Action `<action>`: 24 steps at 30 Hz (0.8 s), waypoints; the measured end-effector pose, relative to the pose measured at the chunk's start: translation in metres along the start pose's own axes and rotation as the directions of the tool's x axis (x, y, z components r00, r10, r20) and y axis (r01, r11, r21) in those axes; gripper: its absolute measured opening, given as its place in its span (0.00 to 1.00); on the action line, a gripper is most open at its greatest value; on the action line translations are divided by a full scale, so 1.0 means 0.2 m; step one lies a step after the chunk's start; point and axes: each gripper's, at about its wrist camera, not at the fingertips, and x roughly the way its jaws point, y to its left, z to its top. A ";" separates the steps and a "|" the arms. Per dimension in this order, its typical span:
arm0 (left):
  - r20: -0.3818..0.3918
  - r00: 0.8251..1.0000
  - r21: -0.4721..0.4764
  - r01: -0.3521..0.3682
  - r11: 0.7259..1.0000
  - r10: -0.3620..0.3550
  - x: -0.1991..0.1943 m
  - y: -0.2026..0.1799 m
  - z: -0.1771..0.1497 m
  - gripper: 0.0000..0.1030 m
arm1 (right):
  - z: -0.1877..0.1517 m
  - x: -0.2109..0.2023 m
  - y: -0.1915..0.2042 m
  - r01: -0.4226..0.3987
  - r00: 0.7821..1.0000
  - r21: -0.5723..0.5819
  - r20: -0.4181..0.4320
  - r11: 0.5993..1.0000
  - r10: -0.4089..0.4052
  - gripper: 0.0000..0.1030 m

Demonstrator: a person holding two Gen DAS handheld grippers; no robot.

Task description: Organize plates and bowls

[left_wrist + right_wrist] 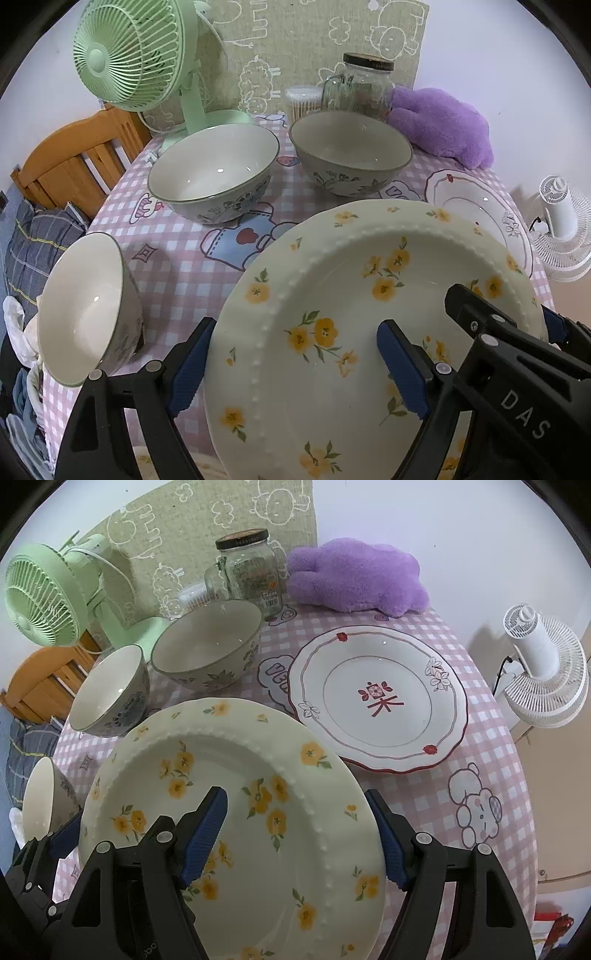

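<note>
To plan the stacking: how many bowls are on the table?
3: the small bowl at the left edge, the middle bowl before the green fan, the far bowl before the glass jar.
</note>
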 end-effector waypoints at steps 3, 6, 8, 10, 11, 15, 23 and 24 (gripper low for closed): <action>0.006 1.000 0.001 0.007 1.000 -0.007 -0.04 0.01 -0.02 0.84 | -0.02 -0.04 0.01 0.001 1.000 0.002 0.004 1.000 -0.001 0.75; 0.012 1.000 0.008 0.020 1.000 -0.020 -0.08 0.02 -0.04 0.84 | -0.05 -0.09 0.02 0.010 1.000 0.002 0.011 1.000 -0.010 0.75; 0.015 1.000 0.012 0.026 1.000 -0.026 -0.10 0.03 -0.06 0.84 | -0.08 -0.12 0.04 0.017 1.000 0.000 0.011 1.000 -0.017 0.75; 0.015 0.999 0.015 0.038 0.999 -0.038 -0.13 0.05 -0.09 0.84 | -0.10 -0.14 0.05 0.023 1.000 -0.002 0.011 1.000 -0.023 0.75; 0.013 0.999 0.016 0.046 0.999 -0.046 -0.14 0.06 -0.11 0.84 | -0.12 -0.16 0.06 0.027 1.000 -0.001 0.011 1.000 -0.027 0.75; 0.010 0.998 0.029 0.063 0.998 -0.063 -0.19 0.11 -0.17 0.84 | -0.19 -0.22 0.09 0.044 0.999 0.010 0.010 0.999 -0.044 0.75; -0.017 0.996 0.039 0.089 0.995 -0.088 -0.26 0.22 -0.34 0.84 | -0.37 -0.30 0.17 0.066 0.998 0.020 -0.013 0.998 -0.066 0.75; -0.021 0.996 0.040 0.091 0.995 -0.090 -0.27 0.23 -0.36 0.84 | -0.39 -0.30 0.18 0.067 0.998 0.019 -0.017 0.998 -0.066 0.75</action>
